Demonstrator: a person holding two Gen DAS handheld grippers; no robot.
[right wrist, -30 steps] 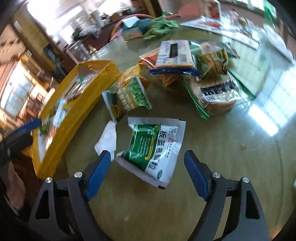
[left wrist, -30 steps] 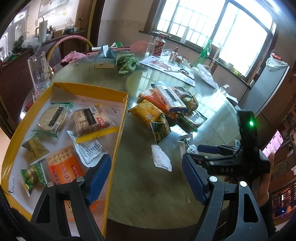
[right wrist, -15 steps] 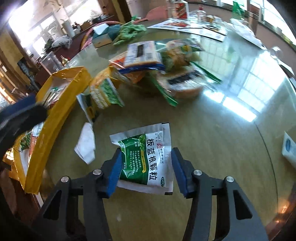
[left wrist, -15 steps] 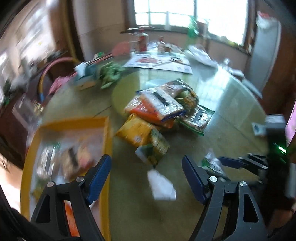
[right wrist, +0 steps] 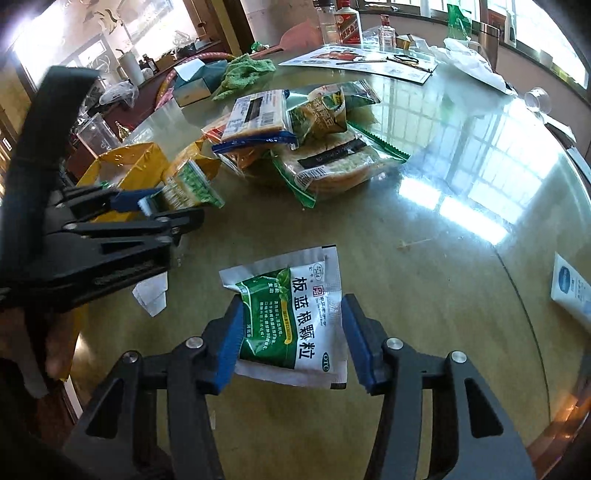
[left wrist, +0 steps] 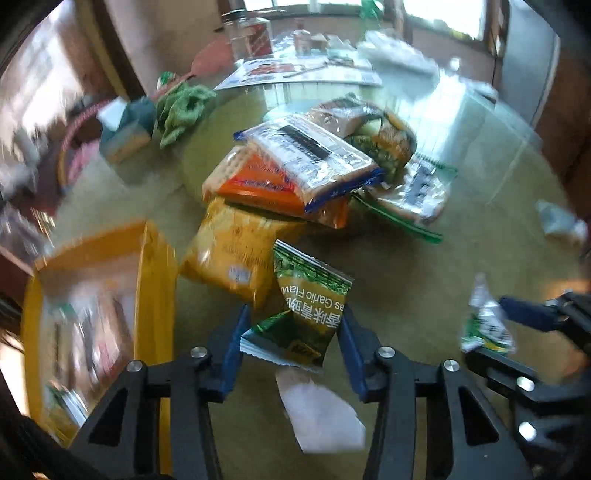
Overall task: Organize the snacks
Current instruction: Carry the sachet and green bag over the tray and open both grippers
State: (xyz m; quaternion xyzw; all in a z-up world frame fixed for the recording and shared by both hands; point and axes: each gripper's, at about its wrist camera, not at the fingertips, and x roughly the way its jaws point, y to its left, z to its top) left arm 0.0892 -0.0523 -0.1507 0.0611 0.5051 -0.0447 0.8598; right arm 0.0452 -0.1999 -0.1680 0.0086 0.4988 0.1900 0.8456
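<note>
The yellow tray sits left of the snack pile; flat packets lie inside it, too blurred to tell apart. Between tray and pile lies a yellow snack bag, its near edge touching the tray's wall.

Just in front of the pile, the left gripper has been closing; its blue pads now stand at both sides of a green garlic-flavour pea packet, the right pad touching the packet's edge, the left one close against it. A white paper scrap lies under this gripper, nearer than the packet.

Right of that, the right gripper pinches a green-and-white granule sachet by its two side edges, in front of the pile and well apart from it.

Behind the pile and to its left are a tissue box and a crumpled green cloth; straight behind it lies a printed sheet, with bottles beyond. Right of the pile a small white packet lies near the edge of the table.

The round table has a glossy greenish top that mirrors the windows behind.
</note>
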